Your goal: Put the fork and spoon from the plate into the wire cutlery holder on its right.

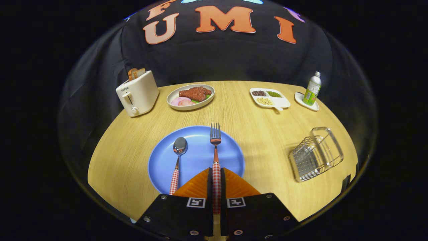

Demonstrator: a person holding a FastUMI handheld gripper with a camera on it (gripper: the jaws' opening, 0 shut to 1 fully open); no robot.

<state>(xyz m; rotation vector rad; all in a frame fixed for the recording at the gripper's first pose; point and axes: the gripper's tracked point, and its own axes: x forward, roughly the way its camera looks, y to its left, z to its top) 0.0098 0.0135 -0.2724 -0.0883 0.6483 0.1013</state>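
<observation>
- The gripper (216,174) has its two fingers (209,180) drawn in tight on the checked red-and-white handle of the fork (215,147); both black pads appear to press on the handle, one on each side.
- The fork lies along the line of the fingers, its tines pointing to 12 o'clock and reaching the far rim of the blue plate (230,157). Whether it rests on the plate or is lifted just clear cannot be told.
- The spoon (178,157) lies on the plate just beside the fork, at about 9 o'clock from it, bowl to 12 o'clock, untouched.
- The wire cutlery holder (316,154) stands well apart on the wooden table (267,134), at roughly 3 o'clock from the plate, and looks to hold nothing.
- Judged progress: nothing is delivered yet. The first grasp seems made; carrying the fork to the holder, dropping it in, then doing likewise with the spoon are all left.
- Farther off, at 10 to 2 o'clock, stand a toaster (137,93), a dish of meat (190,97), a divided tray of beans (270,98) and a bottle (312,88), none in the direct way.
</observation>
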